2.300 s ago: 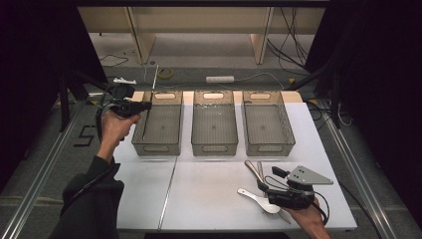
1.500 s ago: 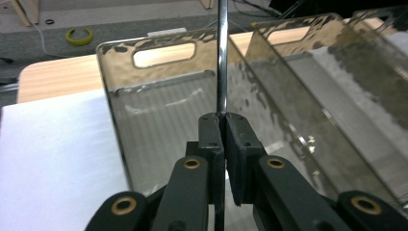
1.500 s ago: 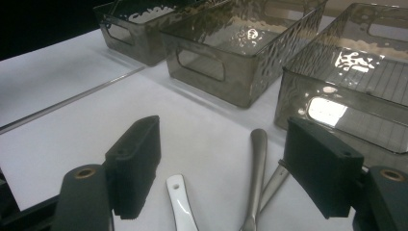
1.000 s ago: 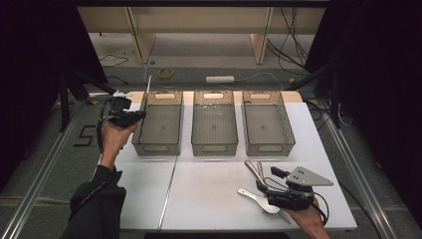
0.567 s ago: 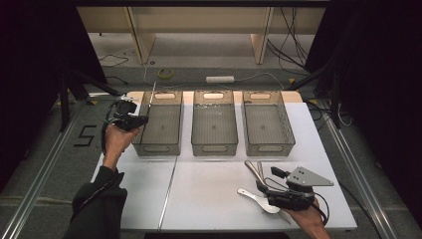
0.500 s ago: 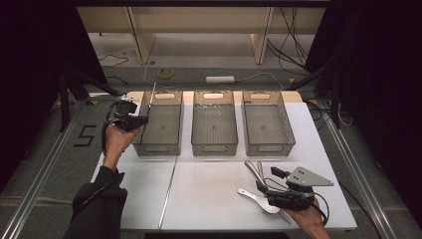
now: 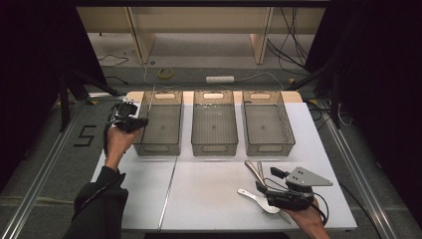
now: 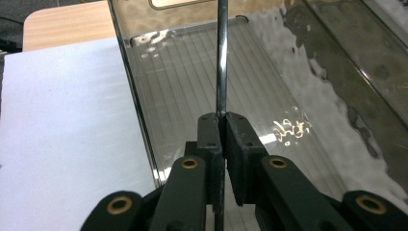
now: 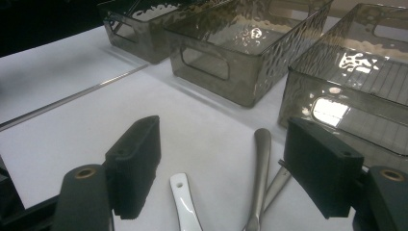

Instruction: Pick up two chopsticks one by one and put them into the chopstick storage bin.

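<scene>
My left gripper (image 8: 220, 120) is shut on a thin shiny metal utensil stem (image 8: 222, 57), and its jaws have just been easing open a little with the stem still pinched between the pads. In the high view this gripper (image 7: 142, 122) hangs at the left wall of the left smoky bin (image 7: 159, 149), with the stem (image 7: 151, 97) slanting up over the bin. My right gripper (image 7: 266, 181) rests open at the table's near right. Between its pads (image 9: 223, 139) lie a white spoon (image 9: 185, 204) and two metal utensil handles (image 9: 260, 168).
Three smoky plastic bins stand in a row at the back of the white table; the middle bin (image 7: 214, 148) and the right bin (image 7: 268, 148) hold nothing I can see. A seam (image 7: 169, 189) runs down the tabletop. The white spoon (image 7: 255, 196) and metal utensils (image 7: 255, 169) lie near the right front.
My left hand has sunk a little toward the left bin's near-left corner, carrying the metal stem lower. The right gripper and the utensils under it have stayed put.
</scene>
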The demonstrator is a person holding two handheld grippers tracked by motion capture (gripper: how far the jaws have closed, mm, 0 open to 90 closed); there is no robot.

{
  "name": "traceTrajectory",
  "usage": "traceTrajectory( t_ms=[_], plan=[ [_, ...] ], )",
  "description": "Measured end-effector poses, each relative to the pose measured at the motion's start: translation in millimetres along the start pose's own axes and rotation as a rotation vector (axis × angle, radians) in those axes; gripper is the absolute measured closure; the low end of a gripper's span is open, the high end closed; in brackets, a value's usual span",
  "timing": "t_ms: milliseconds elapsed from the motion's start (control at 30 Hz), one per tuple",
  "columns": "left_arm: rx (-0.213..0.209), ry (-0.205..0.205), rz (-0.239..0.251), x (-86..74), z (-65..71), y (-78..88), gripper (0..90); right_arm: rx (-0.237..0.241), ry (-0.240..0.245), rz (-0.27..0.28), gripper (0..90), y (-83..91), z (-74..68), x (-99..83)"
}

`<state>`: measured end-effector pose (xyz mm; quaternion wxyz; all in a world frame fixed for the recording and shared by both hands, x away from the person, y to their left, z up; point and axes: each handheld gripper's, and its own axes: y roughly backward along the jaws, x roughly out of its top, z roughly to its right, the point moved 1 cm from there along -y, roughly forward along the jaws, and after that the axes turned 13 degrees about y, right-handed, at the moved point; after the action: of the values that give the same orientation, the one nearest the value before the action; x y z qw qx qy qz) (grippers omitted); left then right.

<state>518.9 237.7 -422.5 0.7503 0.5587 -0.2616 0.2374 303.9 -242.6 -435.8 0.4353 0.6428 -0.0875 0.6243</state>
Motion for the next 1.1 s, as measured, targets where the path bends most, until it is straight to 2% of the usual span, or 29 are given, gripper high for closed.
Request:
traceTrajectory(
  t_ms=[33,200,233,300,333,367,433,533,600,667,800,933,1100],
  plan=[
    [0.006,0.003,0.004,-0.1,-0.3,-0.2,82.9,0.000,0.000,-0.001,29.9,0.0,0.0,-0.1],
    [-0.014,0.035,0.019,4.1,2.9,5.7,61.2,0.001,0.001,-0.001,29.9,0.0,-0.1,0.0],
    [-0.018,0.042,0.014,5.5,4.7,8.0,57.6,0.000,-0.001,0.000,29.9,-0.2,0.0,-0.1],
    [-0.036,0.048,-0.026,8.0,9.9,12.3,50.6,-0.001,-0.002,0.001,29.9,-0.3,0.2,-0.2],
    [-0.037,0.037,-0.044,9.0,13.3,15.4,46.2,-0.001,-0.001,0.001,29.9,-0.2,0.2,-0.2],
    [-0.032,0.025,-0.042,9.3,17.4,19.3,43.1,-0.001,-0.004,-0.001,29.9,0.2,0.1,-0.1],
    [-0.041,0.010,-0.048,10.2,26.2,26.5,40.8,-0.003,-0.002,0.002,29.9,0.4,0.4,0.0],
    [-0.044,-0.032,-0.098,5.4,40.6,35.6,33.1,-0.004,-0.003,0.006,29.9,1.4,0.7,0.2],
    [-0.045,-0.060,-0.128,-0.5,48.5,41.2,30.5,-0.005,-0.001,0.007,29.9,1.8,1.1,0.1],
    [-0.062,-0.057,-0.139,-6.6,54.5,46.4,29.3,-0.006,-0.004,0.008,29.9,1.9,1.1,0.3],
    [-0.069,-0.086,-0.170,-17.4,65.7,53.0,26.8,-0.005,-0.002,0.008,29.9,1.6,0.6,0.6],
    [-0.084,-0.112,-0.218,-29.7,75.7,51.5,24.3,-0.008,-0.001,0.004,29.9,1.8,1.0,0.4],
    [-0.084,-0.150,-0.289,-42.3,86.9,47.8,20.9,-0.008,-0.003,0.007,29.9,1.7,0.8,0.4]
  ],
)
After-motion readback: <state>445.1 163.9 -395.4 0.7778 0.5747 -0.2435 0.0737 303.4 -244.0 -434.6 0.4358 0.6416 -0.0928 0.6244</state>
